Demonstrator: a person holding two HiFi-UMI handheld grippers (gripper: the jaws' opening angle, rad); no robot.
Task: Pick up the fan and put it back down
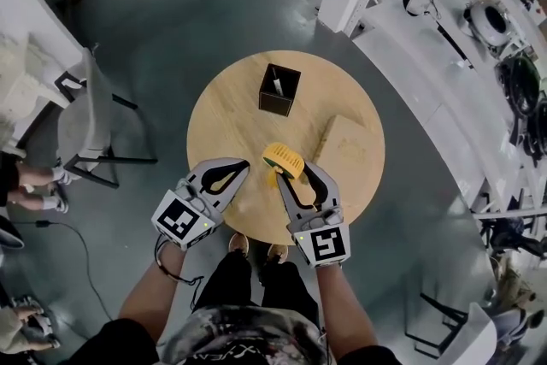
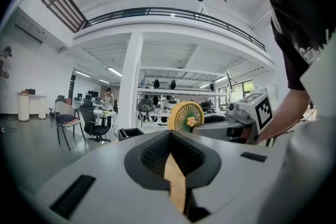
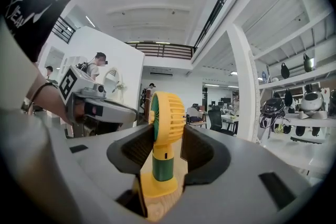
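Head view: my right gripper (image 1: 294, 173) has the yellow handheld fan (image 1: 283, 160) over the round wooden table (image 1: 226, 111); left gripper view: my left gripper (image 2: 171, 139) is pinched together, empty, fan just off to its right; right gripper view: pads (image 3: 198, 150) clamped on the fan, stem upright, base toward the wood.

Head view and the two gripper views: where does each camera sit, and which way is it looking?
Head view: on the person's head, looking steeply down at the round table; shows both forearms, the left gripper and the right gripper gripping the fan.
Left gripper view: rides the left gripper, looking along its shut jaws across the hall; the person's torso and arm at right.
Right gripper view: rides the right gripper, looking along jaws clamped on the fan; an arm at left.
Shared: each gripper view sees the other gripper.
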